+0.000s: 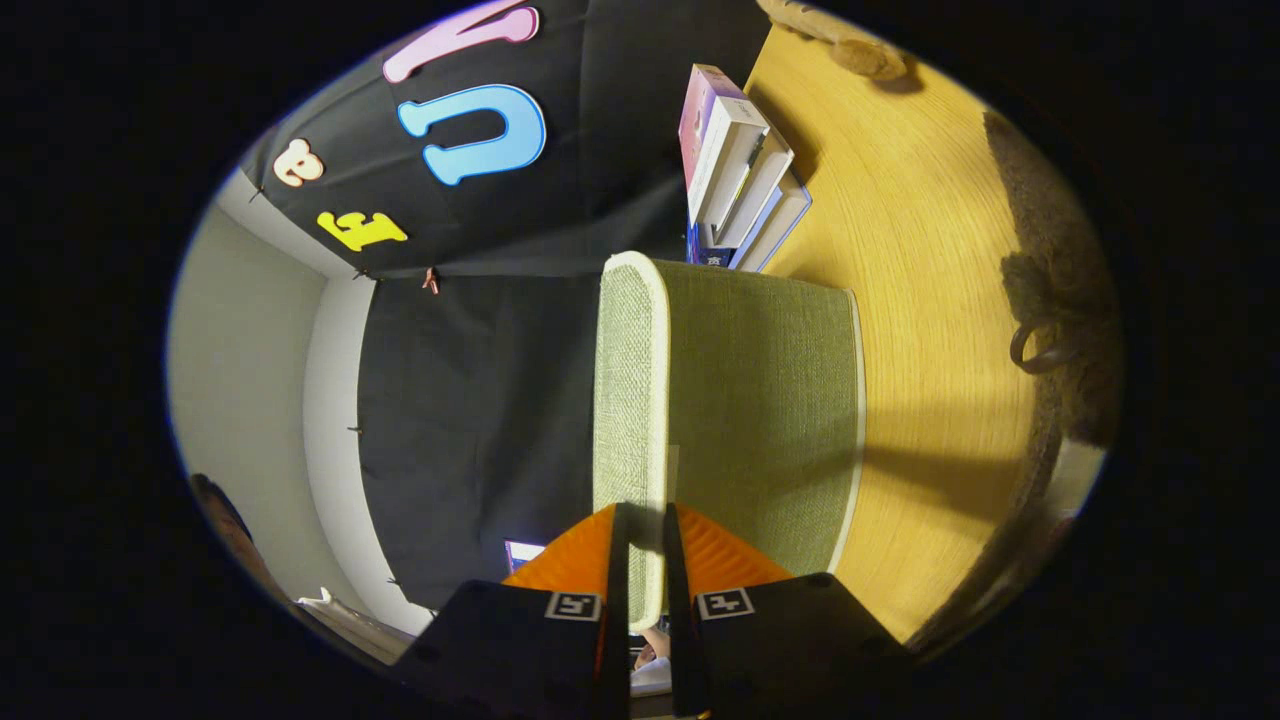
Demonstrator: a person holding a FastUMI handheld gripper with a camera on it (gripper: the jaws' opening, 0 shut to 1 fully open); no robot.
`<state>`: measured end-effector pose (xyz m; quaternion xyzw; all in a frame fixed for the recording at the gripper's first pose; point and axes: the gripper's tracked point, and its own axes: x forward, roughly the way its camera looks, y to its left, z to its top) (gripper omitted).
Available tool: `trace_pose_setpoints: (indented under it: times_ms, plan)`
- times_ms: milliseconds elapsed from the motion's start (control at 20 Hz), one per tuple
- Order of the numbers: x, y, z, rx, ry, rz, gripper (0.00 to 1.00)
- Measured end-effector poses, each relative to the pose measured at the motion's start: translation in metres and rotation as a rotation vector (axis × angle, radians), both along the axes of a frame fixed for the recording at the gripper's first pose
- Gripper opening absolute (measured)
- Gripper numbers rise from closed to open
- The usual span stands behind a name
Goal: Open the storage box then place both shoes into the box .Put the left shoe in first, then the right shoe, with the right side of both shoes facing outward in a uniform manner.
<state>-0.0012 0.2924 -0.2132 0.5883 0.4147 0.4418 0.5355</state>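
The whole view is rolled on its side, so the wooden table [930, 250] stands to the right. A green woven storage box [760, 400] with white trim rests on the table. Its lid [625, 380] is the narrow green panel facing away from the table. My gripper [645, 515] is shut on the lid's white-trimmed edge, which runs between the two fingers. A brown fuzzy shoe [1060, 290] with a dark loop lies on the table beyond the box's base. The other brown shoe [850, 45] lies far off, past the books.
Several white and pink books [740, 170] stand on the table just behind the box. The black booth cloth [480, 400] hangs beyond the lid, with a pale wall [250, 380] past it.
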Motion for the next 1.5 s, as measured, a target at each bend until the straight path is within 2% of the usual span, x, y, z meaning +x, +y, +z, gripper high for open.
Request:
trace_pose_setpoints:
  times_ms: [100,350,600,700,800,1000,1250,1500]
  plan:
    - [-0.004,-0.004,0.009,0.02,-0.031,-0.002,0.15]
    - [0.003,-0.008,0.039,0.024,-0.084,-0.055,0.16]
    - [0.005,0.001,0.075,0.026,-0.129,-0.068,0.16]
    - [0.008,0.007,0.06,-0.06,-0.146,-0.065,0.16]
    - [0.007,0.009,0.058,-0.063,-0.125,-0.059,0.16]
    - [0.017,0.003,0.105,0.025,-0.153,-0.119,0.16]
    - [0.024,0.026,0.174,0.06,-0.246,-0.131,0.15]
    - [0.028,0.075,0.226,0.038,-0.328,-0.116,0.16]
